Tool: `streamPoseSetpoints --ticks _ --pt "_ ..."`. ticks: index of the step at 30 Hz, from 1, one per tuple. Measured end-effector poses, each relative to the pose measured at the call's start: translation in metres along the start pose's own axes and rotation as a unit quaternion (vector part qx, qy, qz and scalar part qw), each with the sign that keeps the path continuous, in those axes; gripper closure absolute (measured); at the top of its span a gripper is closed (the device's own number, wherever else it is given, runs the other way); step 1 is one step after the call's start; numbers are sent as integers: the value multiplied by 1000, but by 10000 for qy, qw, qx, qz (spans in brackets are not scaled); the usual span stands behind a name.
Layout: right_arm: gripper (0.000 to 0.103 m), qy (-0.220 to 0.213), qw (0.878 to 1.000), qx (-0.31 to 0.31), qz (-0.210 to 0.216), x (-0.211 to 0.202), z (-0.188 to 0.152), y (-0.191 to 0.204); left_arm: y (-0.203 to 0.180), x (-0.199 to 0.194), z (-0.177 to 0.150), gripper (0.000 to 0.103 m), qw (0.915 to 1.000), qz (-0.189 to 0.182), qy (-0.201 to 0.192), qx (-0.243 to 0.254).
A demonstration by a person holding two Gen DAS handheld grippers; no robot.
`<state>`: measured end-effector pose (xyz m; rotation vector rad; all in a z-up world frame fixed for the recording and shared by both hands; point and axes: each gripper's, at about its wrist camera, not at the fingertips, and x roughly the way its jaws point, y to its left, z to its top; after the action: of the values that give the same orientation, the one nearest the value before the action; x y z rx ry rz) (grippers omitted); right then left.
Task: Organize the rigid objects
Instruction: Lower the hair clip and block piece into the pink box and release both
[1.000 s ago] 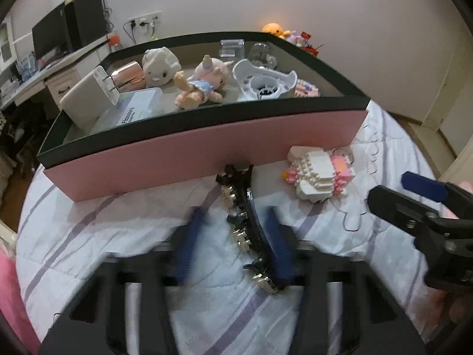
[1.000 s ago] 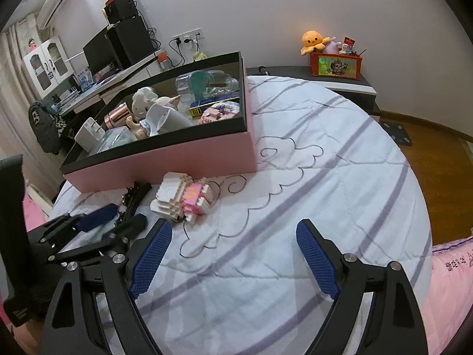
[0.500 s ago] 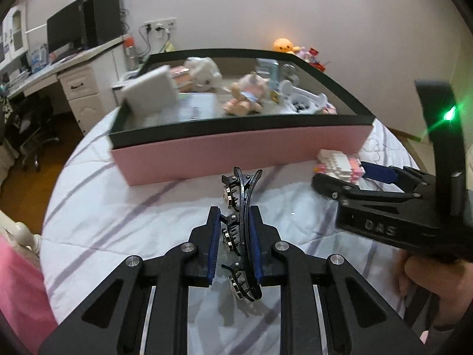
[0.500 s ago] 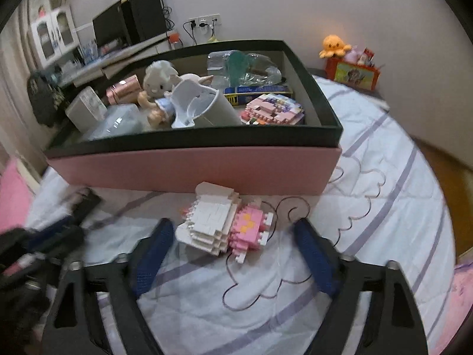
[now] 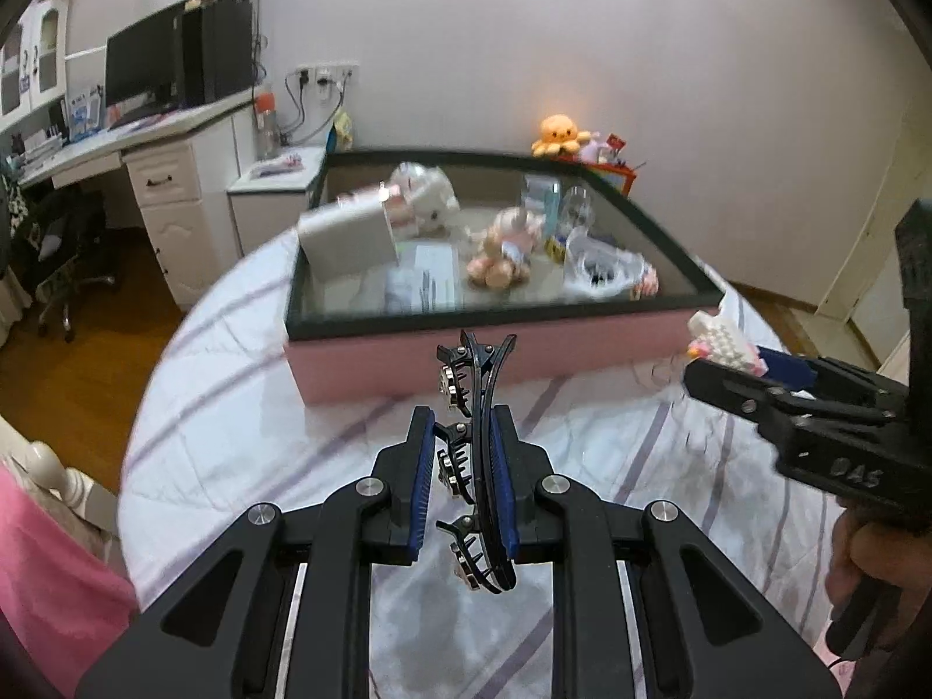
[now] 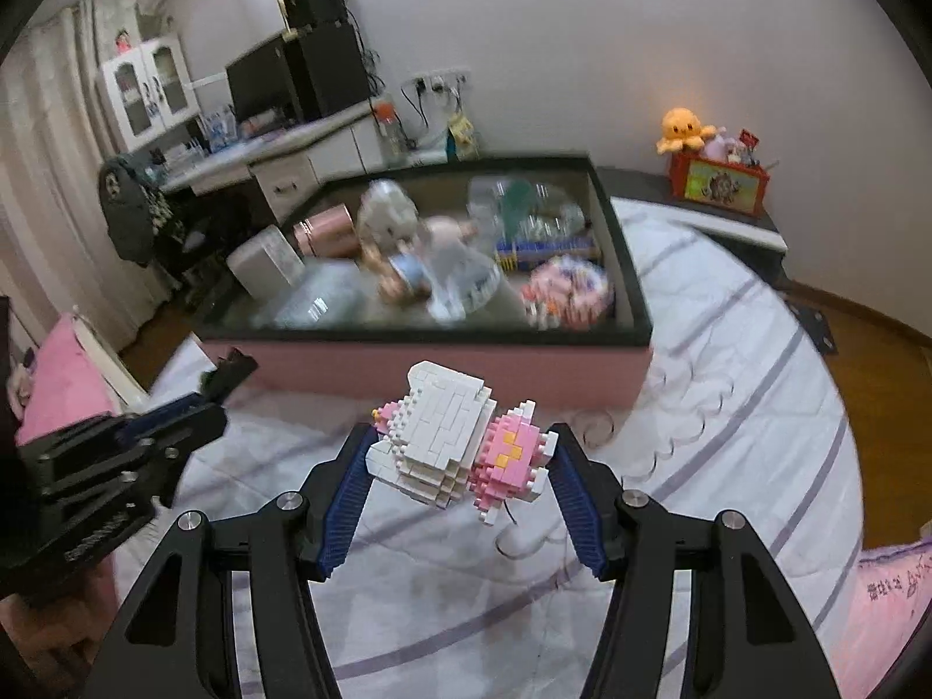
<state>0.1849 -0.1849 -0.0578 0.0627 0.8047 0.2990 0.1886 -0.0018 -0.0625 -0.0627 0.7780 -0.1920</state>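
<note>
Here, each item in turn:

Hair clip: a long black plastic claw clip with metal-studded teeth [image 5: 475, 466] stands nearly upright between the blue pads of the left gripper [image 5: 463, 486], lifted above the bedspread and short of the box's near wall.

Left gripper: clenched on the hair clip, pads pressing both its sides; in the right wrist view it shows at the left edge [image 6: 169, 431], blurred.

Brick figure: a white and pink toy built of tiny plastic bricks [image 6: 460, 454] sits crosswise between the blue pads of the right gripper [image 6: 460, 483], raised off the cover, just before the box's pink front.

Right gripper: grasping the brick figure at both ends; in the left wrist view it reaches in from the right [image 5: 751, 376] with the figure at its tip [image 5: 725, 343].

Box: a wide shallow box with pink outer walls and a black rim [image 5: 582, 349] rests on the bed, already holding a white plush toy [image 5: 428, 201], a small pink-and-cream doll [image 5: 504, 253], a grey rectangular block [image 5: 346, 239] and other blurred items.

Bedspread: white quilted cover with lilac stripes [image 6: 728, 408] under everything.

Beyond: an orange plush octopus [image 6: 684, 128] on a red box near the wall, and a white desk with a dark monitor [image 5: 140, 73] at left.
</note>
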Motion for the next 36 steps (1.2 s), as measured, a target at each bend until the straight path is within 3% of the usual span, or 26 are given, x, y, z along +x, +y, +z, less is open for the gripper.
streamPoseSetpoints --ticks 7,13,21,33,34,35,36 --pt "43 -435 9988 -241 -10 -14 49 3 6 -14 43 84 9989 31 -445 108" --pt "43 -542 9982 -253 9 3 86 0 7 -1 84 84 9978 37 -653 97" --pt "42 -378 9991 -184 -19 40 112 -10 1 41 126 84 9984 36 -542 169" --pt "42 -229 9997 -111 -24 62 123 -17 -8 68 142 83 9989 -35 -375 272" --pt "38 -177 9997 -141 -39 64 123 -17 -10 73 143 83 9991 -28 -267 331" --pt "22 -123 9998 -162 -63 67 123 -16 -11 78 143 74 9992 16 -176 362" --pt "17 -103 9998 -154 -117 69 123 -16 -11 80 142 60 9992 134 -154 348"
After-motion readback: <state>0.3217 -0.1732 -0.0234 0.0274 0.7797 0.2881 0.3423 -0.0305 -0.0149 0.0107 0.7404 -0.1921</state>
